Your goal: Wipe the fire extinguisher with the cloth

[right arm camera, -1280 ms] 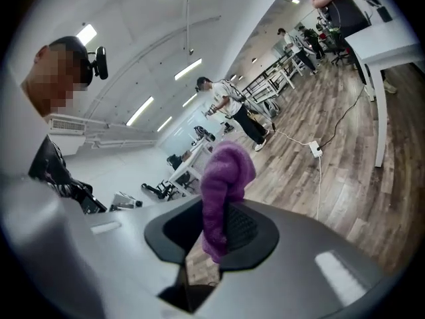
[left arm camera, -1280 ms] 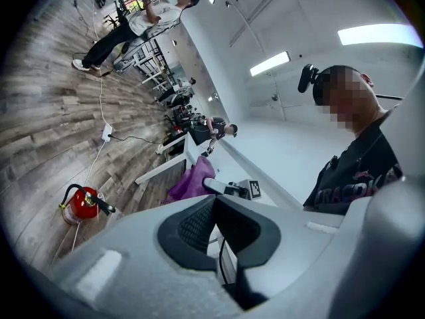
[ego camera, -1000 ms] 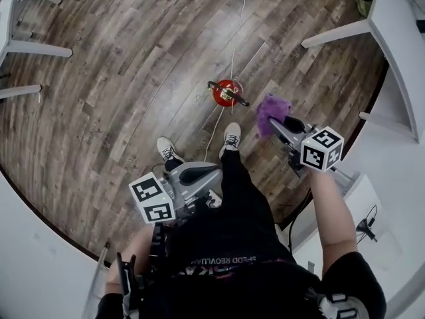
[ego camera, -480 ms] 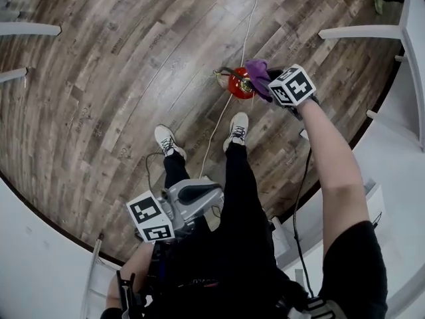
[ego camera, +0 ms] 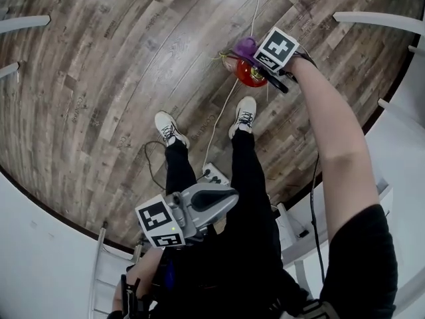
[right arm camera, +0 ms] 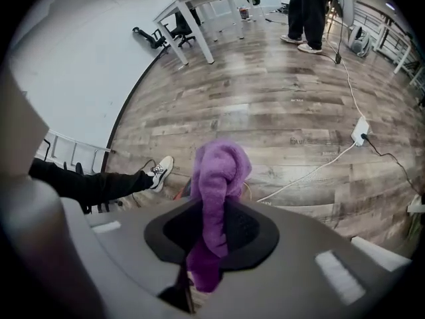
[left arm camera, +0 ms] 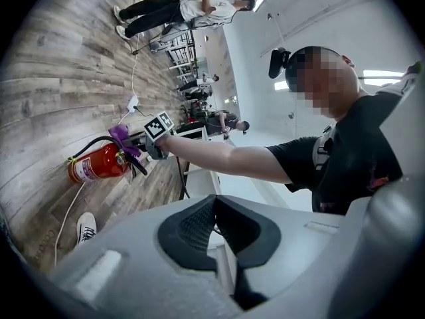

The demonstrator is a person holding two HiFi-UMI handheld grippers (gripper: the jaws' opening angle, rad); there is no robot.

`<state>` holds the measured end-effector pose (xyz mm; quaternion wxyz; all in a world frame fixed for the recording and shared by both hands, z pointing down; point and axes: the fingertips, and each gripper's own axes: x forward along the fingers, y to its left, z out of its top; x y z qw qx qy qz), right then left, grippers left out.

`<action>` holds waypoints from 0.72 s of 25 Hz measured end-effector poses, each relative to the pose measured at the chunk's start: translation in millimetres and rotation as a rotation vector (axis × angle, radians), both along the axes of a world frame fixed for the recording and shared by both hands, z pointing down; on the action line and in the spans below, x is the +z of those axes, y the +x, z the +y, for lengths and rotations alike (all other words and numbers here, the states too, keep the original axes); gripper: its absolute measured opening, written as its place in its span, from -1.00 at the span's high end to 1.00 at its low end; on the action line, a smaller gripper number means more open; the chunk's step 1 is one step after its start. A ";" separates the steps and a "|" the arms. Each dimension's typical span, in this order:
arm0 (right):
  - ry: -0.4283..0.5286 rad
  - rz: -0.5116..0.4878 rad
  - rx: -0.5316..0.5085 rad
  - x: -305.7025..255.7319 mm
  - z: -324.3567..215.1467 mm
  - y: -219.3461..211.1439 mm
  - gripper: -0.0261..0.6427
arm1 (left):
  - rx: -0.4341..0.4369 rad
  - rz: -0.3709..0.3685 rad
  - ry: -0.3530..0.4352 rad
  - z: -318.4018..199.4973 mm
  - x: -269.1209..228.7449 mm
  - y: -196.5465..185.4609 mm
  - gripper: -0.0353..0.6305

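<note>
Left tool point(ego camera: 229, 199) sits close against the person's waist with its jaws shut together and nothing between them, pointing out level across the room. Just past it, on the grey-brown wooden plank floor point(ego camera: 99, 92), the person's two white sneakers point(ego camera: 167, 129) stand apart, with a white power strip point(ego camera: 211, 173) behind them and a thin white cable point(ego camera: 222, 111) running between the feet toward the task's thing.

Beyond the right shoe, the red fire extinguisher point(ego camera: 252, 76) stands upright on the floor, its black hose point(left arm camera: 89, 145) curving over the top. The right tool point(ego camera: 251, 53) points steeply down at the end of an outstretched arm, clamped on a purple fluffy cloth point(right arm camera: 219, 171) that sticks out past the jaws. The cloth is at the extinguisher's head, by the handle; whether it presses on the metal cannot be told. From above, the tool's marker cube point(ego camera: 275, 48) and the cloth cover much of the extinguisher's top, and in the right gripper view the cloth and the tool body hide nearly all of it.

Farther off, a second power strip point(right arm camera: 362, 130) lies on the floor with its cable. A white counter point(right arm camera: 199, 2) and a black office chair point(right arm camera: 156, 37) stand near the curved white wall point(right arm camera: 80, 65), and another person point(right arm camera: 309, 12) stands on the floor beyond.
</note>
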<state>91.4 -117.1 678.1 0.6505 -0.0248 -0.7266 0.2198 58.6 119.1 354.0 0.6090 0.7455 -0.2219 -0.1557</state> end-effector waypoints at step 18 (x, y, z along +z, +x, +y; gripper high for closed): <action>-0.210 -0.220 0.808 3.0 -4.8 80.6 0.73 | 0.046 0.029 0.018 -37.9 3.5 34.7 0.90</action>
